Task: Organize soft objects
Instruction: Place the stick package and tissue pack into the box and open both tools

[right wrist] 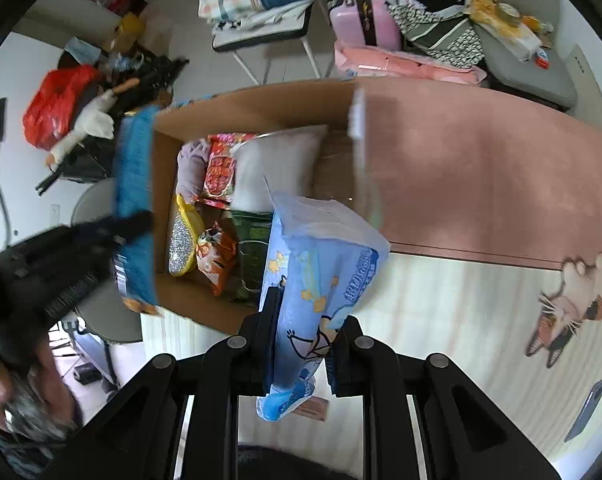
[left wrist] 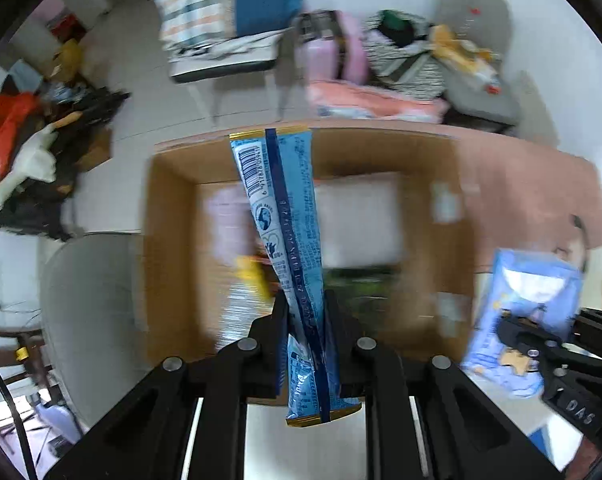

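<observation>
Left wrist view: I am hanging over the box (left wrist: 173,200), which is sitting ahead of and below my left tongs (left wrist: 306,312). They are clenching a blue packet (left wrist: 285,208) low on its body, so its long end is standing out past the tips over the opening. It is looking light, limp and slick, so I judge a mid-body pinch safest. My right tongs (right wrist: 307,320) are squeezing a puffy pale-blue pack (right wrist: 321,264), soft and crushable, beside the box.
</observation>
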{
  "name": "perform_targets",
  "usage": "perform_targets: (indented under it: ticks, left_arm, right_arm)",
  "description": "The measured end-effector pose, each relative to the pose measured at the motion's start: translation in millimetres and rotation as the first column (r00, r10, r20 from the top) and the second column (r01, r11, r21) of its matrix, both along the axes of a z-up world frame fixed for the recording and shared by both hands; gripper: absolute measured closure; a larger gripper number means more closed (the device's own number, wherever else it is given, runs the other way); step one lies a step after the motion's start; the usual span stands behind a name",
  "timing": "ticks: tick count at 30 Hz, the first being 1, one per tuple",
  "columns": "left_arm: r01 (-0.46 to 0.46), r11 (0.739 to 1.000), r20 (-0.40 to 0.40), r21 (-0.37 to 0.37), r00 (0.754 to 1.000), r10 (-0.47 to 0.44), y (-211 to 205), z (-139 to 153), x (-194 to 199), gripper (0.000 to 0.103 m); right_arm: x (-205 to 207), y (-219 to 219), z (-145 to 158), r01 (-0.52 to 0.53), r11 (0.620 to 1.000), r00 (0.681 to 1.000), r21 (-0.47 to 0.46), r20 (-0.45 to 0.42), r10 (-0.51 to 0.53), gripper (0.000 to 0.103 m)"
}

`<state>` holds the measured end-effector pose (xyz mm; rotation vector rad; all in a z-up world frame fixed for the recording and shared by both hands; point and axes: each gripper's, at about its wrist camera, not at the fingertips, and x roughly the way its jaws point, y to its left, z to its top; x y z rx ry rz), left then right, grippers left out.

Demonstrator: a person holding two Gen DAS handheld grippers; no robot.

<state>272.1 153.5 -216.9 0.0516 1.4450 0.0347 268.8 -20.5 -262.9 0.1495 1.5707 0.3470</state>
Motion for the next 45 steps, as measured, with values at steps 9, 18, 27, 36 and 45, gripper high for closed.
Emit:
perform_targets:
  ticks: [9,18,27,36,45]
  left_arm:
    - [-0.021,0.999,-0.135,0.034,0.991,0.025,64.8,-68.3,28.8,0.089]
    - [0.023,0.999,-0.251,0.038,0.968,-0.013,71.6,-124.4,37.1,0.086]
    - [-0.056,0.998,-0.265,-0.04,0.963,0.044,80.4,-115.8,32.1,0.058]
    - [-0.086,0.993,-0.128,-0.077,0.989,0.076,72.5,-67.6,-4.3,0.033]
    - [-0.104,0.993,0.015,-0.049,0.994,0.105,67.1,-33.6,-36.3,0.004]
  right_arm:
    - [18.8,52.6,-58.1,-0.041,0.985,0.996,-0.168,-0.08,0.028,0.083]
    - [22.8,60.5,-92.0,-0.068,0.964,0.991,-0.258,-0.13,0.035,0.081]
    - [23.3,51.7,-82.2,-0.006,0.975,0.992,-0.22,-0.124,-0.022,0.039]
    - [6.4,56.5,-49.2,0.024,0.979,0.998,-0.201,-0.056,-0.036,0.0]
    - [-12.8,63.0,-35.5,0.075,0.97,0.997,-0.233,0.052,-0.064,0.0]
